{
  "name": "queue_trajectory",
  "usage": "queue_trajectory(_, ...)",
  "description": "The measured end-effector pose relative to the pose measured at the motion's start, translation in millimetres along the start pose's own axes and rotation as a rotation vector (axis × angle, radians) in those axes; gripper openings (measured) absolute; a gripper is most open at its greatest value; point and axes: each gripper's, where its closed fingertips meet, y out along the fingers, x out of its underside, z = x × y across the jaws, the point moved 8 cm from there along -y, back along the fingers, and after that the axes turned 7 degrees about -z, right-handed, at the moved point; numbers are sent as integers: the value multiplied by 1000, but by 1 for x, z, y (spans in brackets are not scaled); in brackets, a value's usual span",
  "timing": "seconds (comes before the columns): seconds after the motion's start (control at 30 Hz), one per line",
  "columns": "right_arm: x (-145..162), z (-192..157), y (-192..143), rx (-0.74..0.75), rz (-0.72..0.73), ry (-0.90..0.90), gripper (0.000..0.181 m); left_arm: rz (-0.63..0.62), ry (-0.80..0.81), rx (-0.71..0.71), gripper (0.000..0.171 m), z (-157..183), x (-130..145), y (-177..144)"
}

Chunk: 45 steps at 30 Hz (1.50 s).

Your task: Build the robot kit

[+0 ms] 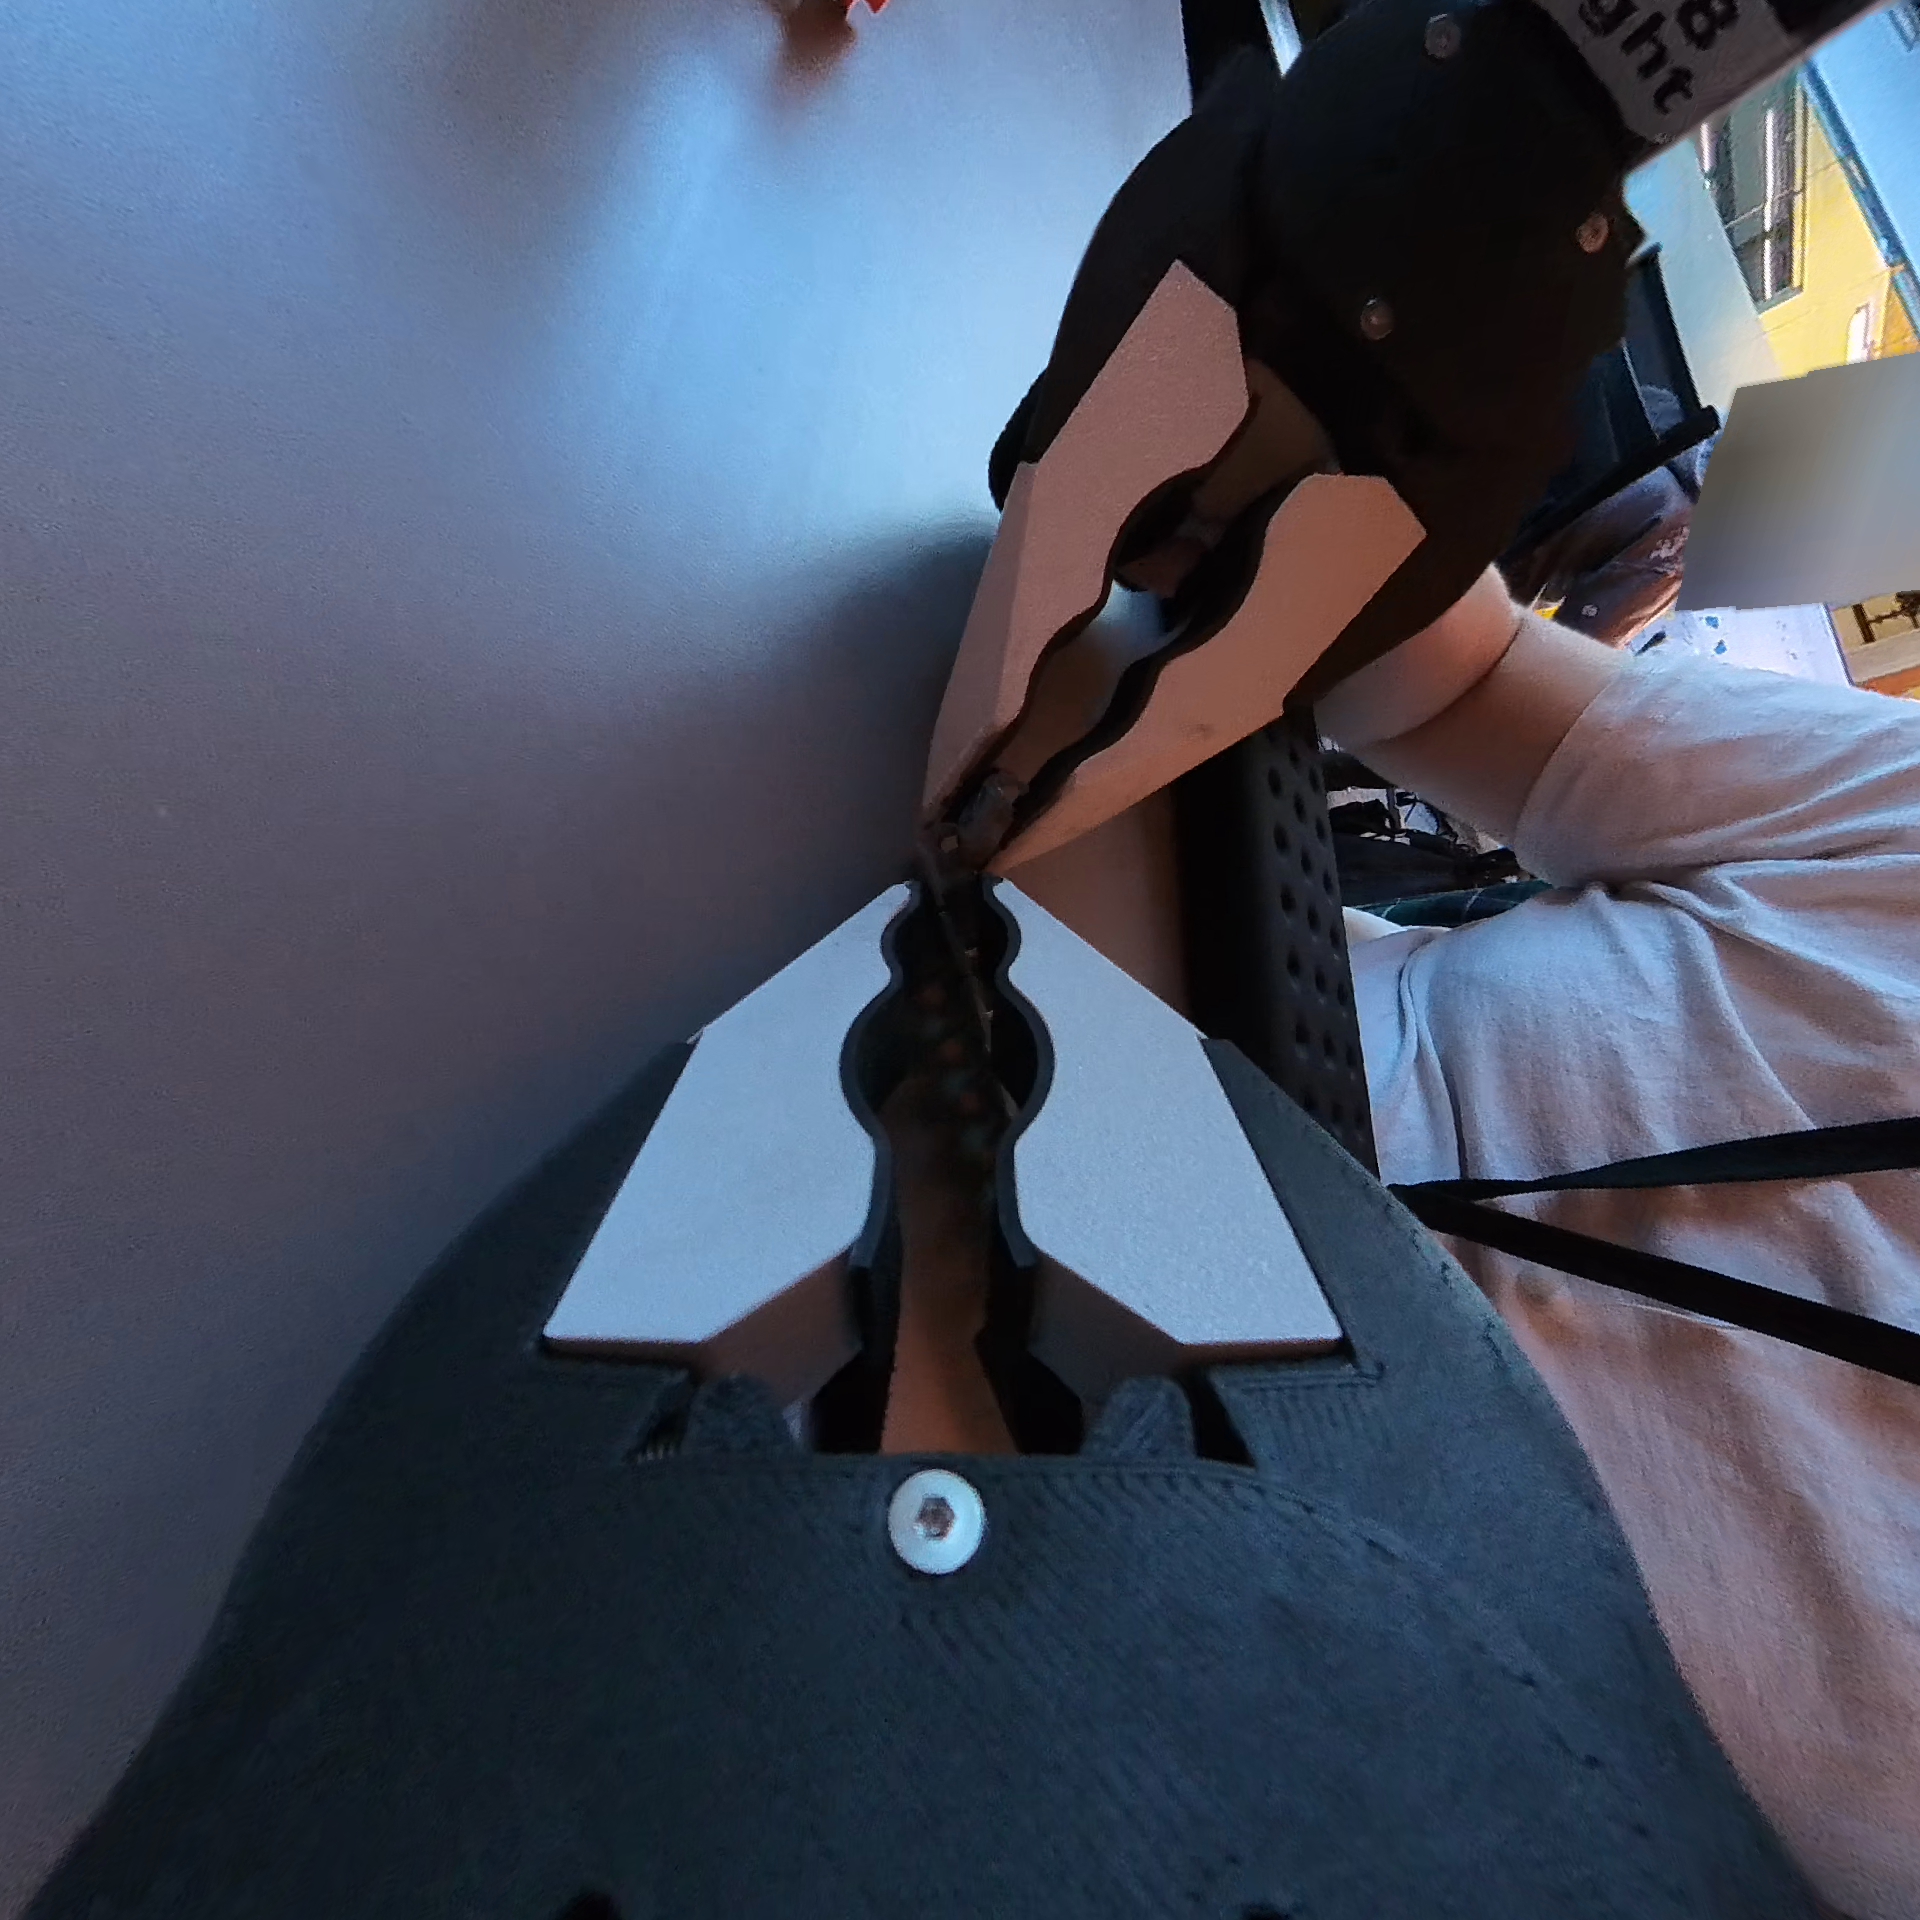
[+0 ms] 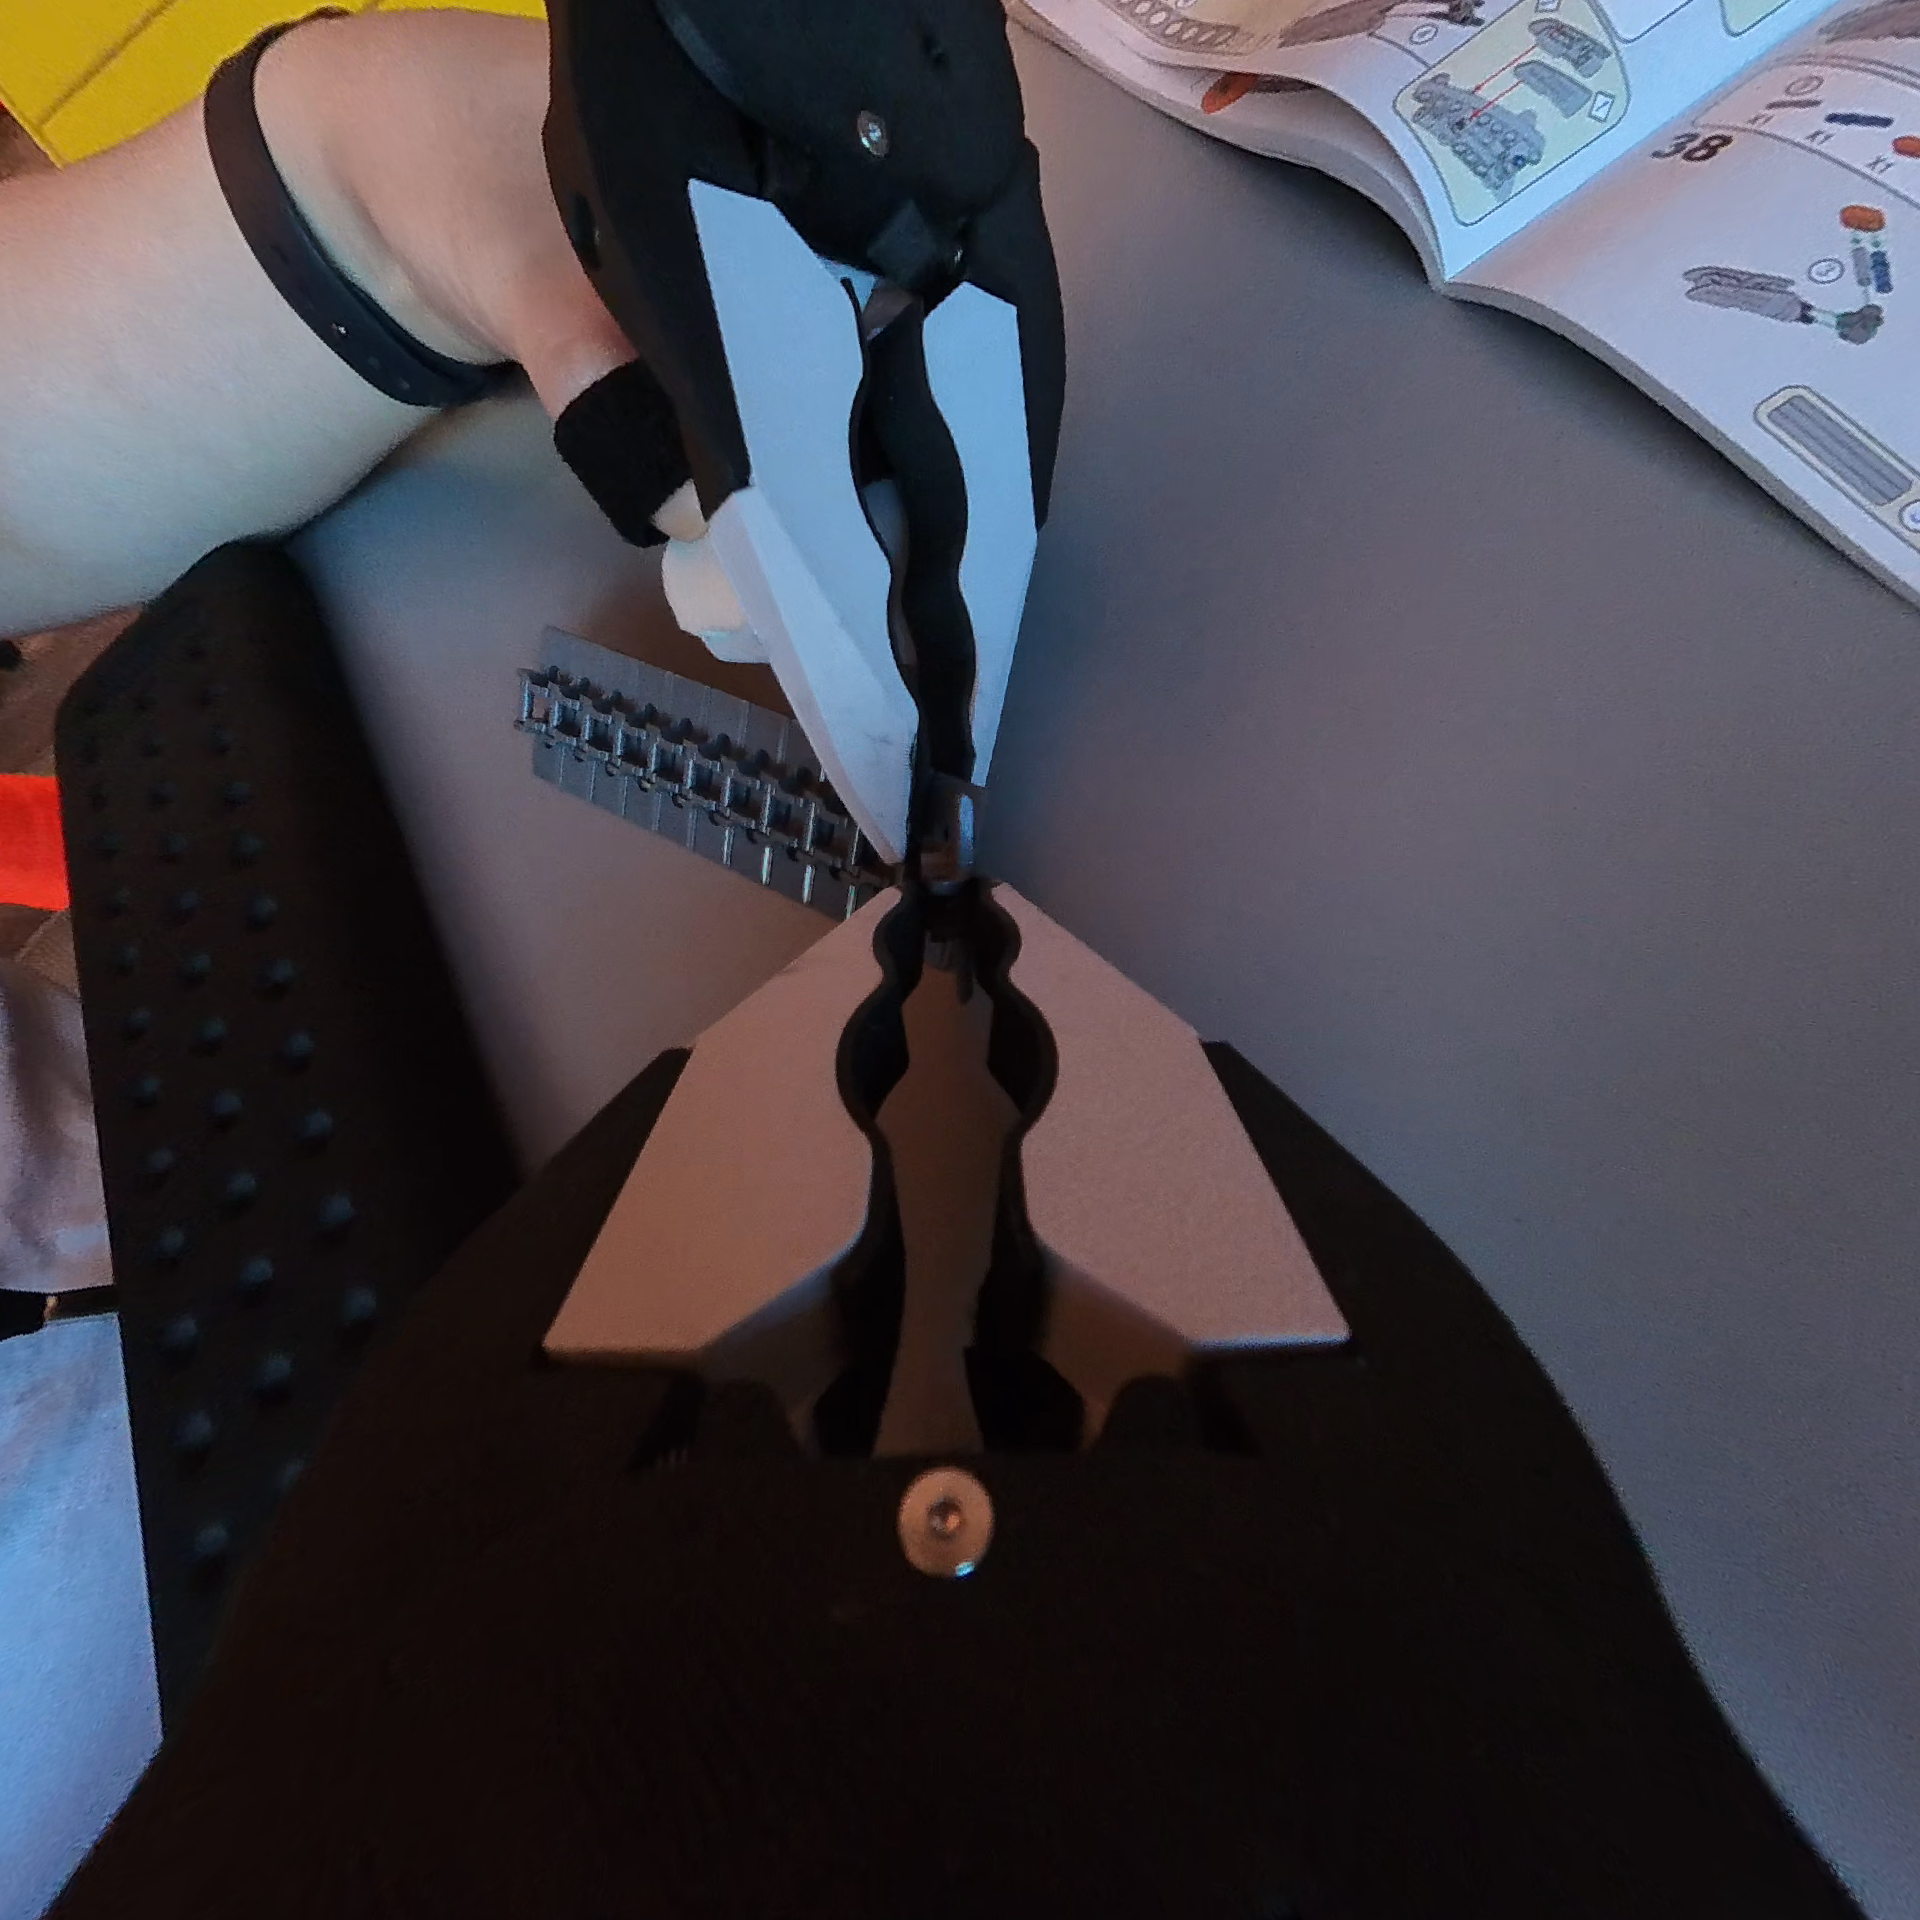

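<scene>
A grey toy track chain [image 2: 665, 758] of several links lies on the grey table [image 2: 1403, 831]. Its near end rises to where both grippers meet tip to tip. In the right wrist view my right gripper [image 2: 940, 902] is shut on that end of the chain. My left gripper [image 2: 935, 836] comes down from above, shut on a small grey link [image 2: 958, 812] at the same joint. In the left wrist view my left gripper [image 1: 951, 891] is shut, with the dark chain [image 1: 951, 1049] showing edge-on between its fingers. The right gripper [image 1: 961, 831] pinches a dark piece just beyond.
An open instruction booklet [image 2: 1579, 208] lies at the table's far right. A black perforated chair back [image 2: 208, 1039] stands at the table's edge and also shows in the left wrist view [image 1: 1288, 935]. A person's white-shirted torso [image 1: 1662, 1091] is close. Orange pieces [image 1: 821, 12] lie far off.
</scene>
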Motion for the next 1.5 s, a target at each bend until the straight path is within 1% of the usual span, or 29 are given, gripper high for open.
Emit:
queue_trajectory(0.13, 2, 5, 0, -82, 33, 65, 8, -6, 31, -13, 7, 1, 0, 0)
queue_trajectory(0.2, 3, 6, -1, -108, 48, 80, 13, -7, 31, -10, 7, 1, 0, 0)
queue_trajectory(0.57, 6, 12, -7, -142, 81, 114, 14, -3, 21, 5, 6, 0, 0, 0)
queue_trajectory(0.7, 9, 13, -8, -149, 72, 114, 10, -5, 22, 7, 6, 0, 0, 0)
queue_trajectory(0.83, 11, 12, -10, -135, 46, 80, 9, -4, 18, 11, 6, 0, 0, 0)
queue_trajectory(0.9, 12, 11, -10, -103, 29, 59, 8, -4, 16, 14, 6, -1, 0, 0)
queue_trajectory(0.97, 9, 9, -12, -85, 37, 29, 7, -5, 14, 15, 6, -1, 0, 0)
queue_trajectory(1.03, 4, 8, -17, -61, 79, 15, 7, -4, 12, 16, 6, -1, 0, 0)
queue_trajectory(1.13, -3, 9, -19, -110, 120, 61, 7, -1, 5, 25, 6, -2, 0, 0)
queue_trajectory(1.23, -2, 12, -10, -120, 71, 78, 8, 1, 2, 27, 6, -2, 0, 0)
queue_trajectory(1.33, -5, 12, -7, -115, 80, 86, 7, 1, -2, 30, 6, -3, 0, 0)
queue_trajectory(1.4, -5, 11, -7, -92, 77, 62, 7, 2, -5, 30, 6, -3, 0, 0)
queue_trajectory(1.5, -5, 7, -7, -16, 85, 10, 7, 6, -16, 35, 6, -4, 0, 0)
